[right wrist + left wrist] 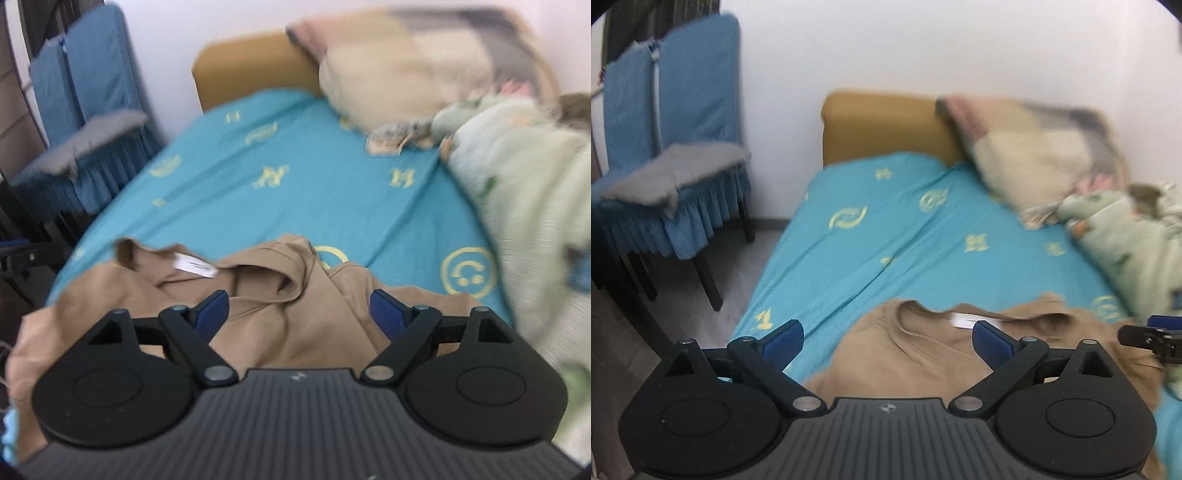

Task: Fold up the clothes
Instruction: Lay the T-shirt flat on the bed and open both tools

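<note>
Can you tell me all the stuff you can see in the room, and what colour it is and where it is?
T-shirt: one, light brown, lying rumpled on the near end of the bed, white label at the collar.
Bed sheet: one, turquoise with yellow symbols, covering the bed.
Headboard: one, mustard yellow, at the far end against the wall.
Pillow: one, patchwork of cream, pink and grey, leaning on the headboard.
Blanket: one, pale green, bunched along the right side of the bed.
Chair: one, blue cover, left of the bed.
Grey cloth: one, on the chair seat.
Left gripper: black with blue pads, open above the T-shirt.
Right gripper: same colours, open above the T-shirt.
</note>
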A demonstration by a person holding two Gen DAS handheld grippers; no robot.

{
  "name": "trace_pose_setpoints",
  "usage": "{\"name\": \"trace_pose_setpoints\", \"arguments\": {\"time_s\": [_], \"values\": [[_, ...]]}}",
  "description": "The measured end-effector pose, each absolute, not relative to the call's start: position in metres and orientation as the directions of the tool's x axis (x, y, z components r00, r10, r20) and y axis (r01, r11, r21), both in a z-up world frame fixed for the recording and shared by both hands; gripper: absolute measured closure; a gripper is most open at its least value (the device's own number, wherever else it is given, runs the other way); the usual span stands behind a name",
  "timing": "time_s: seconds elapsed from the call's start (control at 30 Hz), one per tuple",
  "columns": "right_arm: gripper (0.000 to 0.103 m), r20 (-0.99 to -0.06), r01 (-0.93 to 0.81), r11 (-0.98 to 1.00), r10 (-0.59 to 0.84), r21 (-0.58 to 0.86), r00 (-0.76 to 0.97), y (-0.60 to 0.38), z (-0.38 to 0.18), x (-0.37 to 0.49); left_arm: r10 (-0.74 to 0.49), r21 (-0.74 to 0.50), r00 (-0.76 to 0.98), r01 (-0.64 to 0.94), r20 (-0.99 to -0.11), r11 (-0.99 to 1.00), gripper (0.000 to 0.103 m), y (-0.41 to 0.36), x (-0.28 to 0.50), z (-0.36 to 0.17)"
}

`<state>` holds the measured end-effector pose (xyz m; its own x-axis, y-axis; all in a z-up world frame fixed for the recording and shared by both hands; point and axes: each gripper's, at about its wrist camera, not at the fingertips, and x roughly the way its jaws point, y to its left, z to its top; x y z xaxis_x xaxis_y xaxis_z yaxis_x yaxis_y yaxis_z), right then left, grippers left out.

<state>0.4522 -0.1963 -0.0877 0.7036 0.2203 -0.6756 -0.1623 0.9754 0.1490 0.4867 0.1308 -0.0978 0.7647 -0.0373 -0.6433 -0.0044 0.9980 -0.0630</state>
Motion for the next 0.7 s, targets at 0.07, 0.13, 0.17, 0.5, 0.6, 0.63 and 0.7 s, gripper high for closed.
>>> {"name": "trace_pose_setpoints", "arguments": {"time_s": [0.07,0.13,0.17,0.5,0.6,0.63,0.7], "values": [[0.018,-0.643,-0.148,0.972,0.233,0.185,0.73,-0.197,-0.067,0.405,-0.048,-0.096,0.792,-0.013,-0.609,0.995,0.004,0.131,0.44,-0.072],[0.018,-0.608,-0.135,0.966,0.244,0.221,0.755,-0.197,-0.046,0.358,-0.064,-0.137,0.814,-0.02,-0.577,0.99,0.004,0.13,0.388,-0.044],[0.018,-0.591,-0.129,0.963,0.249,0.239,0.768,-0.197,-0.036,0.335,-0.067,-0.15,0.828,-0.021,-0.557,0.988,0.004,0.131,0.361,-0.037],[0.018,-0.445,-0.159,0.962,0.244,0.221,0.862,-0.189,0.014,0.114,-0.027,-0.14,0.896,-0.039,-0.443,0.989,0.004,0.079,0.107,0.017],[0.018,-0.418,-0.153,0.953,0.254,0.261,0.872,-0.197,0.007,0.077,-0.024,-0.144,0.908,-0.04,-0.418,0.989,0.004,0.069,0.067,0.006],[0.018,-0.409,-0.15,0.954,0.249,0.26,0.878,-0.2,0.003,0.069,-0.017,-0.133,0.913,-0.041,-0.407,0.99,0.004,0.066,0.059,0.001],[0.018,-0.39,-0.145,0.955,0.241,0.261,0.889,-0.207,-0.008,0.054,-0.009,-0.116,0.916,-0.041,-0.401,0.992,0.004,0.062,0.05,-0.011]]}}
